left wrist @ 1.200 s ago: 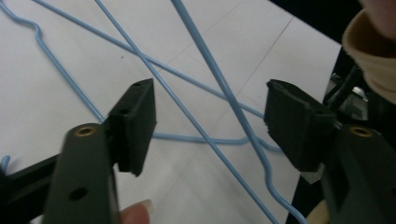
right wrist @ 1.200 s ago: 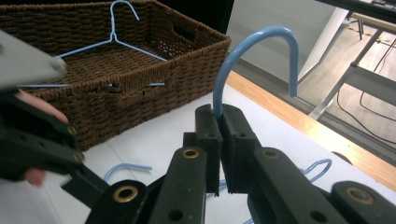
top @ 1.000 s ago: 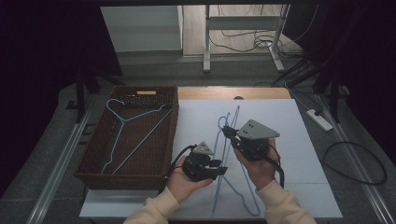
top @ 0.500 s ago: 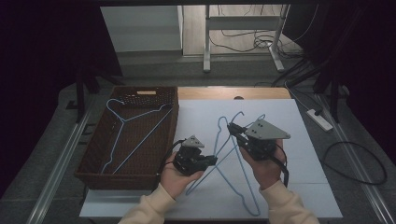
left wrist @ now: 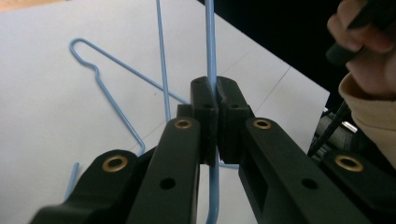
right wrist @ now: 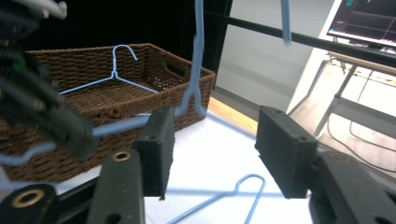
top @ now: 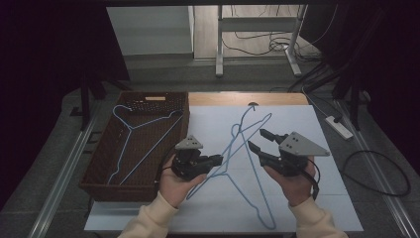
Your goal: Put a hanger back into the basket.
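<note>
Item: blue wire hanger [top: 233, 148], lifted and tilted above the white table [top: 317, 198], hook toward 12 o'clock.
Holder: left gripper [top: 216, 159], jaws clenched on the wire of one lower arm; the left gripper view shows the wire pinched between the pads [left wrist: 205, 100].
Right gripper [top: 260, 140]: released, jaws spread, at 3 o'clock of the hanger, touching nothing.
Second hanger [top: 257, 191]: flat on the table, beneath the first and toward 6 o'clock.
Third hanger [top: 133, 131]: in the wicker basket [top: 101, 183], at 9 o'clock.
Step, as judged: carrying one hanger toward the basket.
Next move calls for: swinging it leftward clear of the basket rim, keeping the hook from snagging the second hanger.
</note>
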A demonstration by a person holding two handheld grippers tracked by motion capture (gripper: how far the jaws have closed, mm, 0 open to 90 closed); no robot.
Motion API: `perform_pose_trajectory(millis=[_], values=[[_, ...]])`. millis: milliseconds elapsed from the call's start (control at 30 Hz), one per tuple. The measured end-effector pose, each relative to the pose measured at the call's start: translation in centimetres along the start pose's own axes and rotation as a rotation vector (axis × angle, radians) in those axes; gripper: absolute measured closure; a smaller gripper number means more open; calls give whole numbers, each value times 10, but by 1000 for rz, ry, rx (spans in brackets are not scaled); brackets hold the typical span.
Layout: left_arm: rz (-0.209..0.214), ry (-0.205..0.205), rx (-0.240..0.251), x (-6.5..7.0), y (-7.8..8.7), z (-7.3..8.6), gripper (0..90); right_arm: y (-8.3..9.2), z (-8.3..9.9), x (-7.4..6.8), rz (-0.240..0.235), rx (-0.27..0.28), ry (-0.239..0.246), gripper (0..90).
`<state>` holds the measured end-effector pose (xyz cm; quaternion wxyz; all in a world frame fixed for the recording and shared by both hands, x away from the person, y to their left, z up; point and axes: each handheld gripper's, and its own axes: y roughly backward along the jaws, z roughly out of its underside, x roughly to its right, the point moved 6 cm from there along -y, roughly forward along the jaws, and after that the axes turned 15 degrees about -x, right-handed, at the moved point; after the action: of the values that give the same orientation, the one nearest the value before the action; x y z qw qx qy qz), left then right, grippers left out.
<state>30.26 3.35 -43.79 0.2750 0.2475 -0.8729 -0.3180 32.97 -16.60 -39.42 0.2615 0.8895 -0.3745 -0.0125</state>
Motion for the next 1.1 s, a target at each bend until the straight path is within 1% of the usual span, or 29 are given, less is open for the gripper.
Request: perform_pose_trajectory(millis=[33,67,200,233,267,300,333,400,500,600,633,667,700,733,767,833,867,900,1000,1100], values=[[0,0,0,0,0,0,873,1,3,0,-14,-5,-2,441],[2,2,15,-1,6,-1,873,1,6,1,-16,-11,-6,431],[0,8,47,-4,19,-3,873,1,19,4,-51,-39,-13,400],[0,8,47,-4,19,-3,873,1,19,4,-51,-39,-13,400],[0,12,57,-6,22,-3,873,1,22,4,-55,-48,-19,393],[0,17,68,-7,26,-4,873,0,29,6,-74,-60,-29,383],[-4,20,83,-11,33,-4,873,0,31,6,-78,-64,-32,379],[-8,27,104,-15,42,-4,873,-1,36,8,-87,-74,-42,374],[-16,41,135,-22,55,-4,873,-5,45,12,-86,-99,-53,371],[-22,52,166,-29,70,-2,873,-9,53,16,-91,-121,-78,370],[-22,52,166,-29,70,-2,873,-11,55,17,-90,-128,-83,369],[-27,61,188,-35,80,-1,873,-12,57,18,-87,-135,-84,369],[-30,65,199,-37,85,0,873,-14,59,19,-88,-140,-88,369],[-30,65,199,-37,85,0,873,-15,61,20,-87,-149,-91,369],[-35,73,217,-42,94,1,873,-16,62,20,-86,-152,-93,369],[-41,81,232,-46,102,3,873,-18,65,21,-87,-163,-94,368],[-44,85,240,-49,105,4,873,-20,66,21,-88,-169,-92,368],[-44,85,240,-49,105,4,873,-20,67,21,-89,-174,-92,368],[-70,86,255,-57,114,8,873,-23,69,20,-87,-182,-89,368],[-79,93,261,-62,118,11,873,-25,72,21,-86,-193,-89,368]])
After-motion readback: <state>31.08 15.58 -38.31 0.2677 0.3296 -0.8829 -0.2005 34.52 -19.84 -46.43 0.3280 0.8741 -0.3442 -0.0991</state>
